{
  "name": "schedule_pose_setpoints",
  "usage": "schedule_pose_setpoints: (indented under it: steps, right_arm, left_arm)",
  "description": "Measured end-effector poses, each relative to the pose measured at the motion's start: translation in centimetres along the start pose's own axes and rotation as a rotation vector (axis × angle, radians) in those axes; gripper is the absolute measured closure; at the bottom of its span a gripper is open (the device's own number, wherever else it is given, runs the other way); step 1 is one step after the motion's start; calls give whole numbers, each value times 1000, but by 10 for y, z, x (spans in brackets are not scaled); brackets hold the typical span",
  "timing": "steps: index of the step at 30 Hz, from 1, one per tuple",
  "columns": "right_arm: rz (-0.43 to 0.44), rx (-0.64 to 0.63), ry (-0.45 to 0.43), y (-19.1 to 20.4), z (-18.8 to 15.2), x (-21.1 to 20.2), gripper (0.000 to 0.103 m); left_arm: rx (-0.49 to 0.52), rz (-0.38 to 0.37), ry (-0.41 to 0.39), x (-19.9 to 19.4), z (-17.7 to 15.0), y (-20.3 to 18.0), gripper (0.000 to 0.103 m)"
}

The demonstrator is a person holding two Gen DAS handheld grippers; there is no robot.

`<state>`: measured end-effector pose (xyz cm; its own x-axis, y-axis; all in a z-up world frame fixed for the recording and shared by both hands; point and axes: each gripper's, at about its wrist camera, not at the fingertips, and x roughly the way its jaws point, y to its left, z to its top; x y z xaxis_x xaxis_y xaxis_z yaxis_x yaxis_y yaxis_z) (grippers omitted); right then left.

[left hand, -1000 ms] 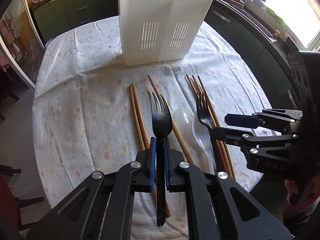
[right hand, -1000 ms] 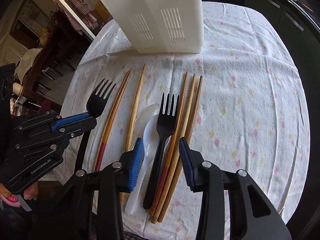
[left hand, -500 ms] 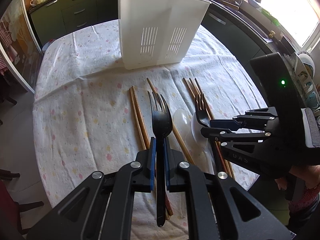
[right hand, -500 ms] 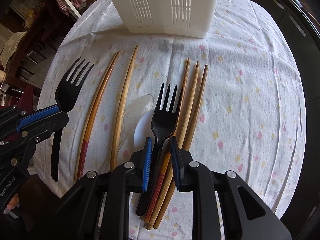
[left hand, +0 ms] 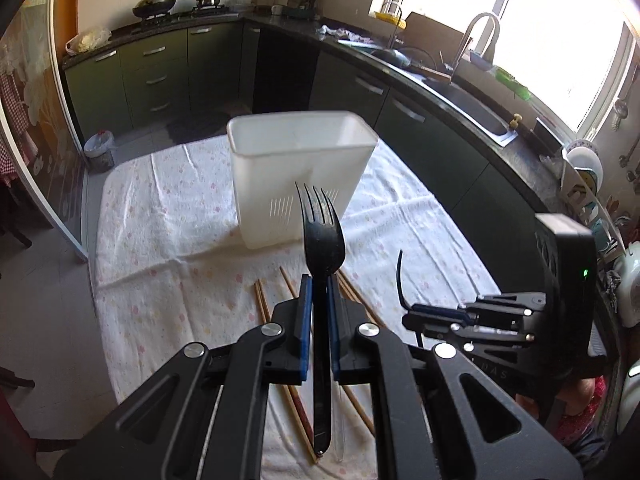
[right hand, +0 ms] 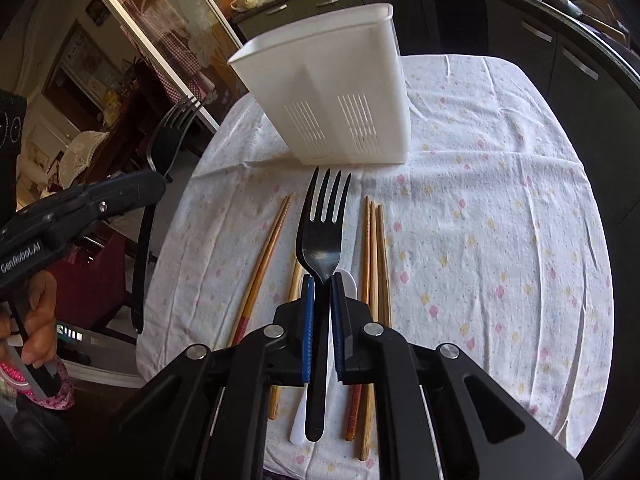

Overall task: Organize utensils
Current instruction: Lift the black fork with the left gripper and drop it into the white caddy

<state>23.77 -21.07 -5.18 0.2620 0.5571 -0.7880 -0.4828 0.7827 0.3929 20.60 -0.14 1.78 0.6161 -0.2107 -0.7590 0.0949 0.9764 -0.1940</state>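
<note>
My left gripper (left hand: 318, 292) is shut on a black plastic fork (left hand: 322, 236), tines up, raised above the table in front of the white utensil caddy (left hand: 300, 172). My right gripper (right hand: 322, 292) is shut on a second black fork (right hand: 322, 236), lifted off the cloth. Each gripper shows in the other view: the right gripper (left hand: 412, 314) low at the right with its fork seen edge-on, the left gripper (right hand: 160, 180) at the left. Several wooden chopsticks (right hand: 374, 264) and a white spoon (right hand: 350, 284) lie on the tablecloth below. The caddy (right hand: 340, 92) stands at the far side.
The round table has a white flowered cloth (right hand: 500, 240). Dark green kitchen cabinets (left hand: 160, 76) and a counter with a sink (left hand: 476, 108) curve behind and to the right. A glass door (right hand: 160, 40) stands to the left.
My right gripper closed on the second fork and lifted it off the cloth. My left gripper rose and tilted up with its fork, so the kitchen now shows behind the caddy.
</note>
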Motion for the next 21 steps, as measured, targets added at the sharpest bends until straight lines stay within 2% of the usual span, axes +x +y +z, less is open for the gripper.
schedule_pose_setpoints:
  steps: [5, 7, 10, 12, 15, 21]
  right_arm:
    - [52, 15, -88, -9, 1, -27, 94]
    - [64, 19, -112, -14, -2, -35, 94]
    - [84, 24, -141, -19, -3, -44, 94]
    - [86, 24, -163, -21, -5, -50, 94]
    - [85, 20, -197, -20, -6, -62, 94]
    - [88, 11, -252, -16, 8, -74, 94]
  left_arm:
    - [15, 29, -256, -26, 71, -9, 95]
    - [16, 36, -346, -25, 95, -9, 95]
    - [23, 86, -445, -10, 118, -10, 95]
    - [27, 128, -485, 6, 125, -7, 95]
    - [18, 144, -510, 31, 128, 2, 95]
    - [25, 170, -486, 74, 116, 14, 95]
